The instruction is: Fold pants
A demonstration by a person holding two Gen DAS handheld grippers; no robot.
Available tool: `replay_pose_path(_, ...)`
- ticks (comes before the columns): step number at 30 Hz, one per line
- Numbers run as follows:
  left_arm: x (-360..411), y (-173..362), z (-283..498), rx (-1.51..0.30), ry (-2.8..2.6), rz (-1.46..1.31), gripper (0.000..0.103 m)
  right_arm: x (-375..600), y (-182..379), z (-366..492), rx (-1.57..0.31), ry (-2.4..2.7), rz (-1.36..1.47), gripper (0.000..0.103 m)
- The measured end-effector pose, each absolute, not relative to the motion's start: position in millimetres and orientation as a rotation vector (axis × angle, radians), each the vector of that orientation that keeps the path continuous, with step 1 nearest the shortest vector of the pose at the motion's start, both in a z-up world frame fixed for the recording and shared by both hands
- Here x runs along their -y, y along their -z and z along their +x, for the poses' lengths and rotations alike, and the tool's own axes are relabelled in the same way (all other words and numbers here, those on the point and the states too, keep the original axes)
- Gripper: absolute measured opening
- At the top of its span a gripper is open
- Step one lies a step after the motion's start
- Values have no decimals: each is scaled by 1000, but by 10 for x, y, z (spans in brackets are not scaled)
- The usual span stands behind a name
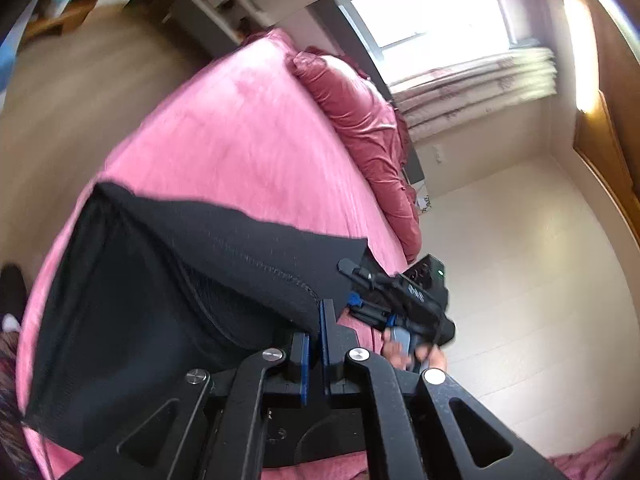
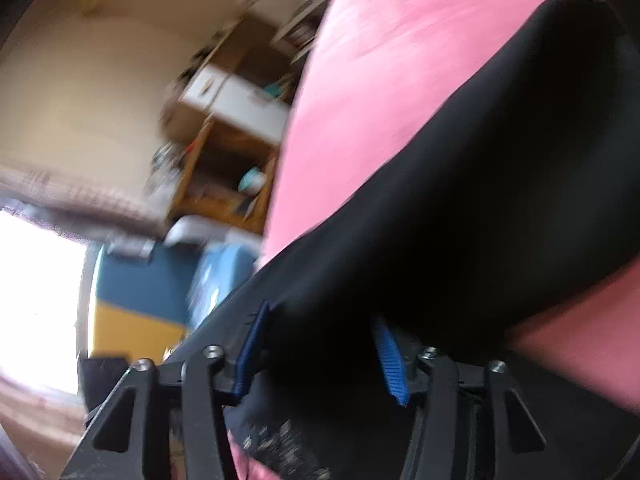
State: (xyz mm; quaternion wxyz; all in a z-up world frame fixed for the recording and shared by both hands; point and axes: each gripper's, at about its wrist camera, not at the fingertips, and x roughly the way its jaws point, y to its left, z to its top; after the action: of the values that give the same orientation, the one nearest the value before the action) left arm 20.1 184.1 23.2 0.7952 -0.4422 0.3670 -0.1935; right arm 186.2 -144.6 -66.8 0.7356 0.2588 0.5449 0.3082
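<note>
Black pants (image 1: 168, 280) lie spread on the pink bed (image 1: 240, 136), their near edge lifted. My left gripper (image 1: 316, 320) is shut on the pants' edge, the blue pads pinching the fabric. In the left wrist view my right gripper (image 1: 360, 300) sits just to the right, at the same edge near the bed's side. In the right wrist view the right gripper (image 2: 320, 340) stands open, its blue pads (image 2: 390, 356) wide apart, with the black pants (image 2: 460, 200) draped between and over them. That view is blurred.
Dark pink pillows (image 1: 360, 128) lie along the bed's far side under a bright window (image 1: 432, 8). Pale floor (image 1: 520, 280) lies to the right of the bed. A wooden shelf unit (image 2: 228, 152) and a blue and yellow object (image 2: 144, 292) stand beside the bed.
</note>
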Motion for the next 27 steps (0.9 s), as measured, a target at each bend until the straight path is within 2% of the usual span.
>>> replay_pose_path(11,-1903,-362,256,-773,441,-851,4,2593,574,3013,-1167,-200,591,54)
replay_pose_path(13,-1942,-374,235,-777,436,-841,4,2731,592,3140,-1174,-149,586,48)
replay_pose_path(16,-1975,-415,275,-781,426,-822,4,2899,594,3270,-1181,-90,556,26)
replay_pose_path(17,-1988,-447,312,-783,423,-807,4,2912,588,3293,-1180,-96,541,13)
replay_pose_path(21,-2099,-627,566,-803,368,-736,4,2869,372,3268,-1119,-123,416,9)
replay_pose_path(27,-2385,-836,943,-822,276,-673,4,2977,-79,2765,-978,-224,477,9)
